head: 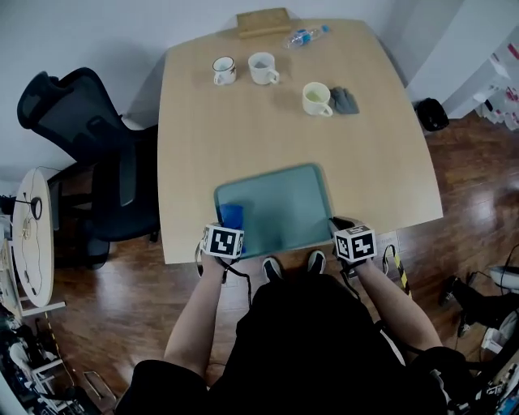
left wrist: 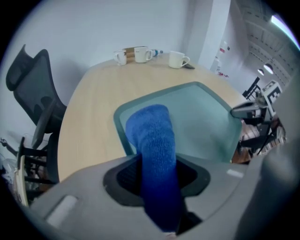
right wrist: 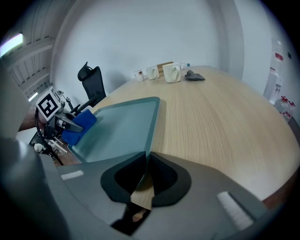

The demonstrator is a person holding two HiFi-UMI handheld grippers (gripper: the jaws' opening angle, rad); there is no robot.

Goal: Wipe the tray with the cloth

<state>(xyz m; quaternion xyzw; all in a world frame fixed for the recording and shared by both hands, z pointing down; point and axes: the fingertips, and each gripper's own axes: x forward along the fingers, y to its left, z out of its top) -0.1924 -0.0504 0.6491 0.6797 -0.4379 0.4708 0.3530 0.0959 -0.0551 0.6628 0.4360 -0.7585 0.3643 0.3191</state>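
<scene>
The left hand-held gripper [left wrist: 157, 176] is clamped on a blue cloth [left wrist: 152, 136]. The jaws stand partly apart with the thick fold filling the gap. The cloth covers the inner faces of both pads, and its tail runs out of sight into the gripper body. Its free end reaches forward over the near left corner of the teal tray [left wrist: 206, 122]. No view shows whether that end presses on the tray floor or only hangs above it.

In the head view both sets of jaws are hidden under the marker cubes, so only the gripper views show them.

The right hand-held gripper [right wrist: 146, 164] has its jaws drawn together to a thin line. The rim at the tray's near right corner runs straight into that line, so it appears pinched there. The exact bite is hard to make out.

The tray lies flat at the near edge of the pale wooden desk [head: 243, 130], between the two grippers.

Well away, at the far side, stand three mugs [head: 262, 67]; their prints are too small to read. A crumpled grey rag [head: 345, 100] touches the rightmost one. A plastic bottle [head: 306, 36] lies on its side beside a wooden board [head: 263, 22]. A dark office chair [head: 89, 146] stands left of the desk, partly tucked beside it.
</scene>
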